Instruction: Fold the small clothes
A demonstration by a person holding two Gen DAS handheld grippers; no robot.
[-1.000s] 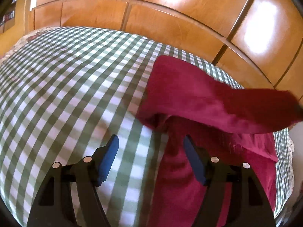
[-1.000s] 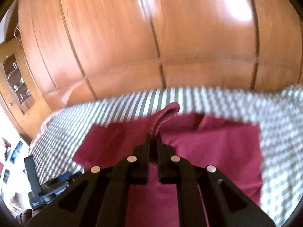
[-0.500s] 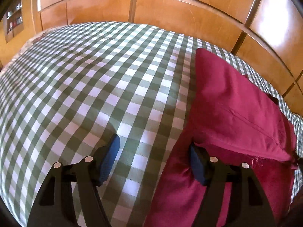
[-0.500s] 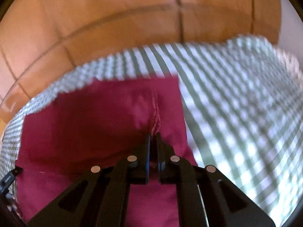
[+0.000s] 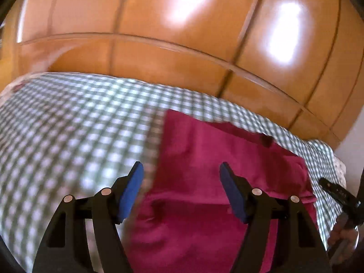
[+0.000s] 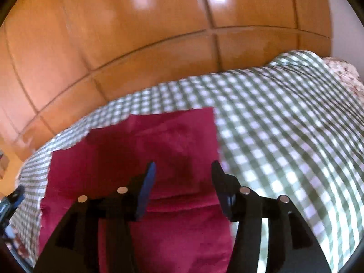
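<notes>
Over checked cloth (image 6: 284, 136), right hand-held gripper (image 6: 183, 170) tilts down, opening.

Left gripper (image 5: 181, 183) jaws apart, nothing between blue pads (image 5: 130, 188). Red cloth (image 5: 204, 182) folded, flat on checked cover (image 5: 68, 136) below, fold edge across near side. Wood panels (image 5: 182, 34) behind. Black object (image 5: 339, 195) at right edge, unclear. Frame motion-blurred.

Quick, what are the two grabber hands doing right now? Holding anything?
Left gripper: open, holding nothing, above the red cloth.
Right gripper: jaws opening, nothing pinched between them, red cloth lying below.
</notes>
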